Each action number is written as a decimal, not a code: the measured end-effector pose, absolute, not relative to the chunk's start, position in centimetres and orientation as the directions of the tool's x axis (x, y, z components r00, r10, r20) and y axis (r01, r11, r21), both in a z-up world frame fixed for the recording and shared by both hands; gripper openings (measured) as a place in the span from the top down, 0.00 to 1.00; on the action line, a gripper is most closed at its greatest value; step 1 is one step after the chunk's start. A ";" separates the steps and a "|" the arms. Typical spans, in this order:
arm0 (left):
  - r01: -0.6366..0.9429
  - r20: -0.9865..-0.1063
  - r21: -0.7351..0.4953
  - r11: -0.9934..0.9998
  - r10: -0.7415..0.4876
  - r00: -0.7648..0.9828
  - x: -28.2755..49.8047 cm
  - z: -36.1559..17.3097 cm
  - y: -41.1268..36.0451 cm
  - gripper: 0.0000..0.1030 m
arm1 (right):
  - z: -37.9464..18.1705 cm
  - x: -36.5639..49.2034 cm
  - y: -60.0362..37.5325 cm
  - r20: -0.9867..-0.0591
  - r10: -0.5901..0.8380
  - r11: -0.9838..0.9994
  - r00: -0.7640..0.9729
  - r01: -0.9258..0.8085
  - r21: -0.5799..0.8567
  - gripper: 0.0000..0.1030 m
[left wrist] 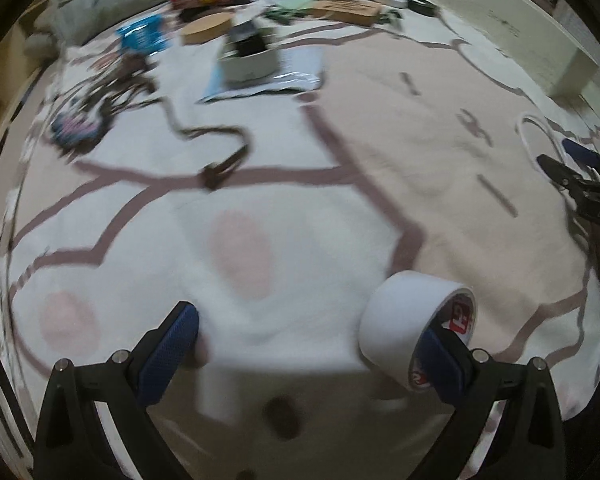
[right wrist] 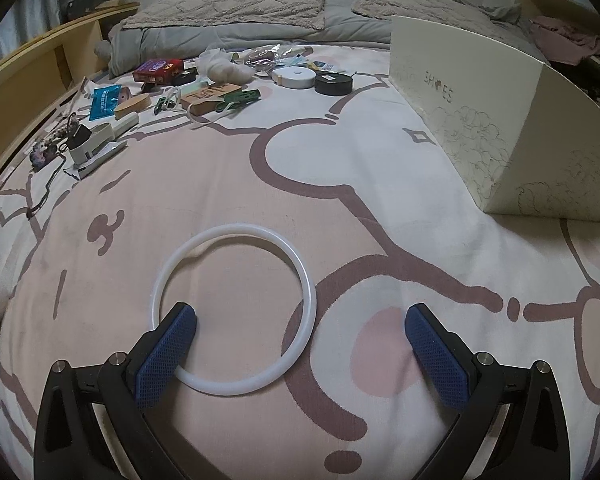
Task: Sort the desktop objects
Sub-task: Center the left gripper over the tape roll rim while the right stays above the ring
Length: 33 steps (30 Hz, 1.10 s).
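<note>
In the left wrist view, blurred by motion, my left gripper is open over the pink and white bed sheet. A roll of white tape hangs on its right finger, which sits inside the roll's core. In the right wrist view my right gripper is open and low over the sheet. A thin white ring lies flat beneath it; the left finger covers the ring's near left edge, and the right finger stands outside the ring. The right gripper also shows at the left view's right edge.
A white shoe box stands at the right. Far across the bed lies a clutter: a red box, a blue packet, a white round case, a black round case. Pillows and a wooden shelf border the bed.
</note>
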<state>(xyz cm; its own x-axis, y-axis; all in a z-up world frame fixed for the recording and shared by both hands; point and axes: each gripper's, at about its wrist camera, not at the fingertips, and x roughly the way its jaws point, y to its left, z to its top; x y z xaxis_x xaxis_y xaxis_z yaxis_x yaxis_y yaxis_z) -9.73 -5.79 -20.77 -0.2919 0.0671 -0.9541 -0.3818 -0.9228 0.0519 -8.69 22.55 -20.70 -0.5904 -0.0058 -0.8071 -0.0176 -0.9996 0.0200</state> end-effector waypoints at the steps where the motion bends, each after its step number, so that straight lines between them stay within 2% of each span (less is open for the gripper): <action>1: -0.381 -0.954 0.041 -0.924 0.077 -0.289 -9.9 -20.8 -5.3 0.00 | -20.7 -8.7 22.6 -0.807 -0.005 -1.000 -0.591 -0.018 0.019 0.00; 7: -0.376 -0.945 -0.056 -0.925 0.171 -0.280 -10.9 -20.6 -3.0 0.00 | -20.7 -8.6 22.6 -0.806 -0.005 -1.000 -0.591 -0.018 0.019 0.00; 13: -0.397 -0.940 -0.068 -0.916 0.191 -0.281 -11.9 -20.7 -0.5 0.00 | -20.7 -8.6 22.6 -0.806 -0.006 -1.000 -0.592 -0.018 0.021 0.00; 33: -0.363 -0.967 0.018 -0.932 0.076 -0.242 -11.6 -21.2 -3.9 0.00 | -20.6 -8.5 22.6 -0.805 -0.007 -1.000 -0.593 -0.018 0.022 0.00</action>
